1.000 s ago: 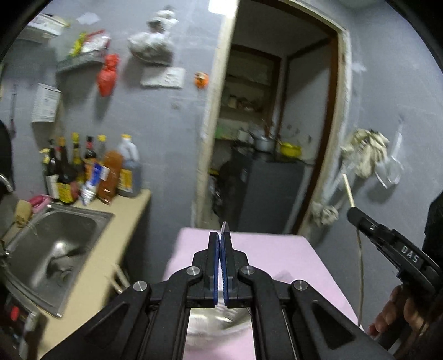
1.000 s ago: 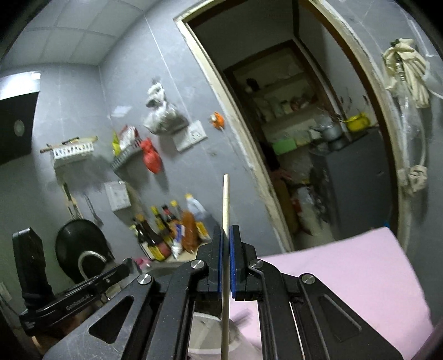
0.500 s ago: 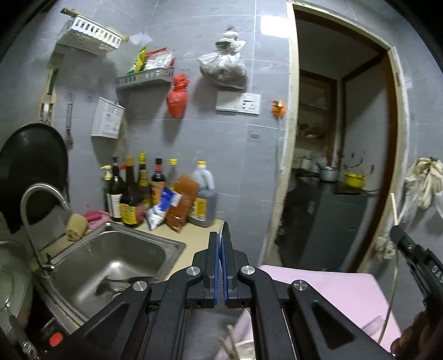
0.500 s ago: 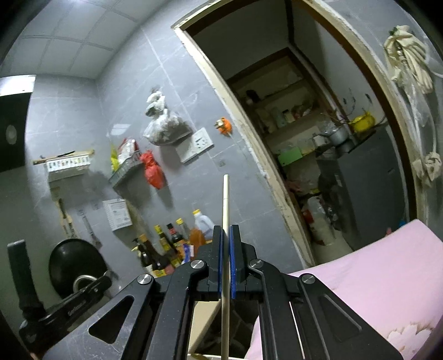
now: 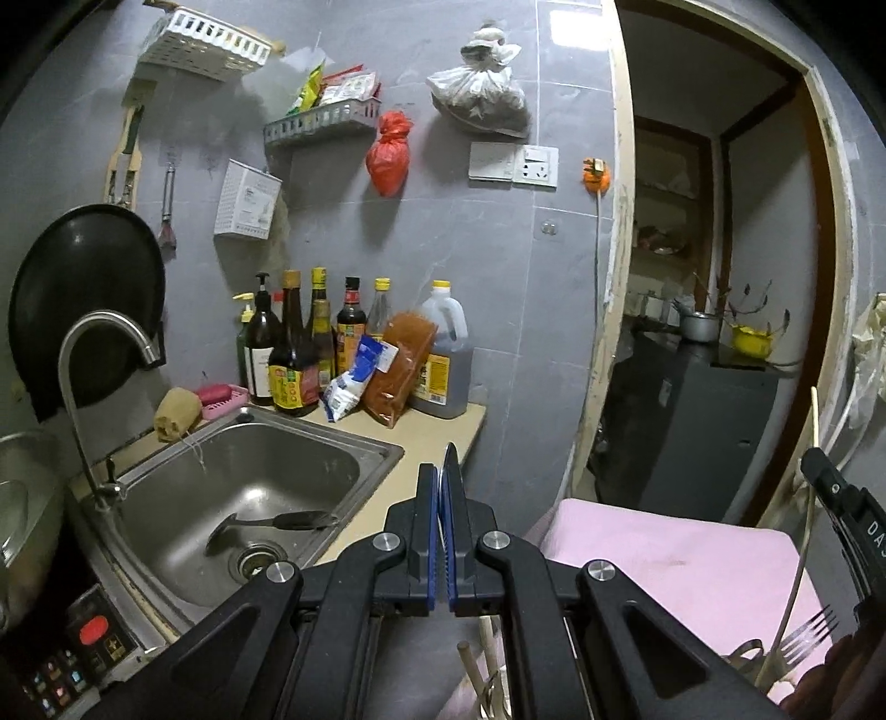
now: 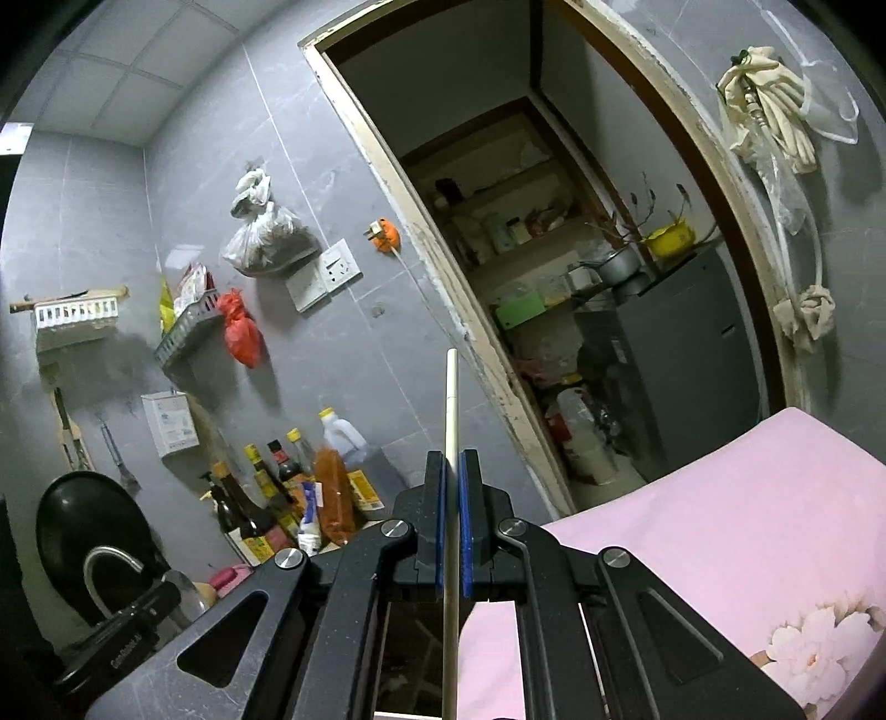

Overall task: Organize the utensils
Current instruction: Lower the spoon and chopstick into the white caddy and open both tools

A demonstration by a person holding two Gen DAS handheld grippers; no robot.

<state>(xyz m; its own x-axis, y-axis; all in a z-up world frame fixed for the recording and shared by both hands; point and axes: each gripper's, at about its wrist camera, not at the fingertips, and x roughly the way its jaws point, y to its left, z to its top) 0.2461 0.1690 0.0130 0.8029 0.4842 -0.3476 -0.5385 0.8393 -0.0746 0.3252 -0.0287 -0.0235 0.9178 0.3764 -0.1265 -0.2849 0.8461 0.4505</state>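
My left gripper [image 5: 443, 482] is shut on a thin metal blade, seemingly a knife [image 5: 449, 457], whose tip sticks up between the pads. My right gripper [image 6: 452, 471] is shut on a pale wooden chopstick [image 6: 451, 399] held upright; that chopstick also shows in the left wrist view [image 5: 814, 412], at the right edge. Below the grippers, a fork [image 5: 805, 637] and wooden chopstick ends [image 5: 470, 670] stick up from something hidden under the grippers. Both grippers hover above a table with a pink cloth [image 5: 692, 565].
A steel sink [image 5: 238, 498] with a ladle [image 5: 277, 523] in it and a tap [image 5: 94, 354] lies to the left. Sauce bottles [image 5: 310, 343] stand on the beige counter [image 5: 410, 454]. A white wall rack [image 5: 205, 39] hangs high left. A doorway [image 5: 720, 277] opens to the right.
The left gripper has swung left and tilted, bringing the sink, tap and wall rack into view. The right gripper has turned a little, still holding the chopstick upright.
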